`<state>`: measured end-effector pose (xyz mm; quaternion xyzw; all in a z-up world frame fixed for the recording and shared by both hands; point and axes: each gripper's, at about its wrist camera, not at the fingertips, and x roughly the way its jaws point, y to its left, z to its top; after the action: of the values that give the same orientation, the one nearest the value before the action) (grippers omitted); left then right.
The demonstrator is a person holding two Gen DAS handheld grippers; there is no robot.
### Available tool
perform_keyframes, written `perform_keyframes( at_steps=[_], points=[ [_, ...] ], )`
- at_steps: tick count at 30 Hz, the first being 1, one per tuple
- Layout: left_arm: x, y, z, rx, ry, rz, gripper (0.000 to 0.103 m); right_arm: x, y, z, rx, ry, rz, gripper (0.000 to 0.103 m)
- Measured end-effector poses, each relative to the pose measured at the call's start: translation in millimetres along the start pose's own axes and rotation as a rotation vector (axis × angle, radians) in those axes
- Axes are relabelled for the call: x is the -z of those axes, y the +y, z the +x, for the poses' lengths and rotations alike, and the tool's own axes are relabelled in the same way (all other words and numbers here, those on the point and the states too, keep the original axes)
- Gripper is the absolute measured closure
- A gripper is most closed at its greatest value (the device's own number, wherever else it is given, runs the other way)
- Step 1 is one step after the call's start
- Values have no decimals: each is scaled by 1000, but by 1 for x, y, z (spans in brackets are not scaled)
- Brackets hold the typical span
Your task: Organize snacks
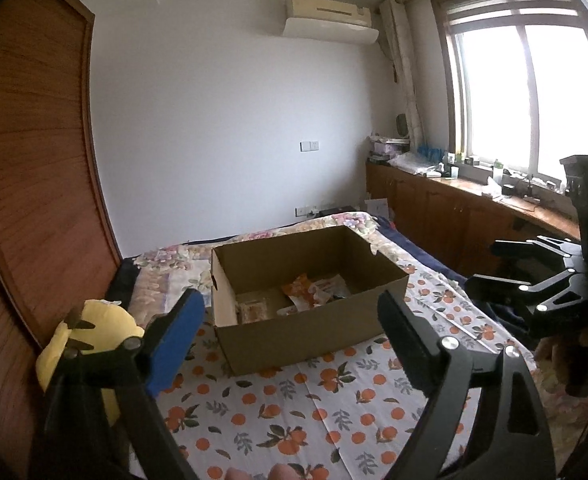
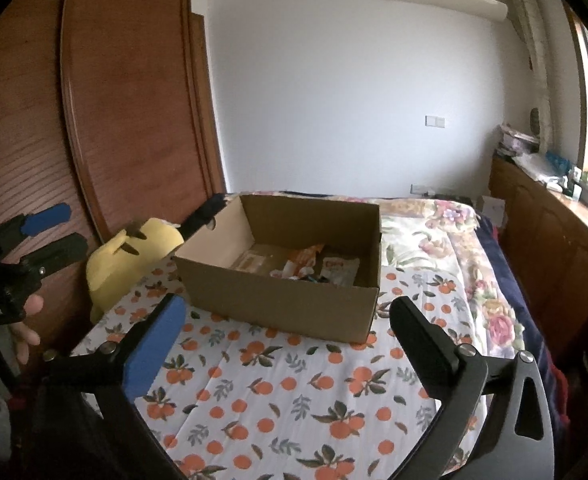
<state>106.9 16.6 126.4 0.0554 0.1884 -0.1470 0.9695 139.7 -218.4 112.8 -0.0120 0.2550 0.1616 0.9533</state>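
Both grippers spread wide and empty over the orange-print bedsheet (image 2: 294, 392).

The left gripper (image 1: 290, 344) and right gripper (image 2: 286, 344) hang above the quilted cloth, touching nothing. Beyond them sits the open, plain brown cardboard box (image 2: 282, 300); crinkled orange-and-white snack packets (image 2: 314, 264) lie inside, their print unreadable. A yellow plush toy (image 2: 134, 264) lies beside it.

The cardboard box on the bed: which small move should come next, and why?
Probably bring the right gripper forward over the cardboard box rim toward the snack packets inside. Both grippers are open and empty, short of the box, and the packets lie loose and overlapping on its bottom.
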Motion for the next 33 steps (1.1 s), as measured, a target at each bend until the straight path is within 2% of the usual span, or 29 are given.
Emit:
perform_keyframes(
  at_steps=[5,13,19,25,31,33],
  points=[
    [6,-4,-18,-8,-1,0,14,6,11,-15,23,-6,-33,0],
    [31,-11,-42,-2,1,-25,14,26,23,-34,11,-21,-5,0],
    [50,-16,-58,-24,-9,-39,14,45,26,-53,47,-54,18,0],
    [68,-28,-71,-120,-27,-49,14,68,27,-65,114,-78,39,0],
    [82,-42,-70,-141,-6,-39,14,87,32,-75,137,-95,42,0],
    [88,-48,-69,-172,-2,-33,14,92,33,-78,141,-91,49,0]
  ],
)
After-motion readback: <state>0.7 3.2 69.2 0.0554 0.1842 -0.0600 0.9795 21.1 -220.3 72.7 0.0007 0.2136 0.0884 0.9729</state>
